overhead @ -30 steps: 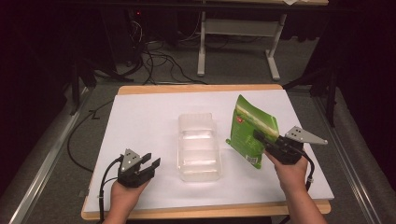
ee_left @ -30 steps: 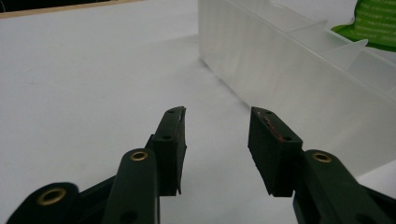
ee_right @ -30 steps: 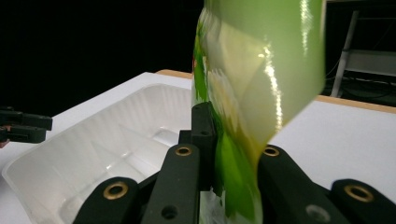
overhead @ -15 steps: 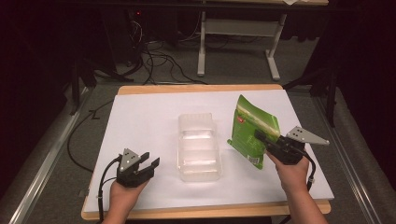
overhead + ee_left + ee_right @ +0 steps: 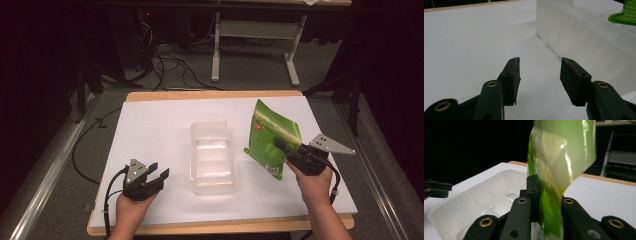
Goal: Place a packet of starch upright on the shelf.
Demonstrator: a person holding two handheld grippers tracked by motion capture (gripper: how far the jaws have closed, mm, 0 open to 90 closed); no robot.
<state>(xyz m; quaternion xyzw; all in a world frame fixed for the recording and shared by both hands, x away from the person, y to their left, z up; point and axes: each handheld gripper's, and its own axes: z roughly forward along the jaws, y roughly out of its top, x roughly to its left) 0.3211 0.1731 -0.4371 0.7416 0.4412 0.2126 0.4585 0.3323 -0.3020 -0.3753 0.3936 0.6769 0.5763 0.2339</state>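
Note:
My right gripper is shut on the lower edge of a green snack bag and holds it upright above the white table, just right of a clear plastic tray. In the right gripper view the jaws pinch the bag, with the tray below and to the left. My left gripper rests near the front left of the table, pointing toward the tray. Its jaws have just been opening and nothing is between them; the tray's wall lies ahead on the right.
The white tabletop has a wooden edge at the back. Cables and a desk frame stand on the floor beyond. The left gripper shows small at the left edge of the right gripper view.
The left gripper's jaws stand slightly wider apart than a second ago. Both hands and the green bag have kept their places.

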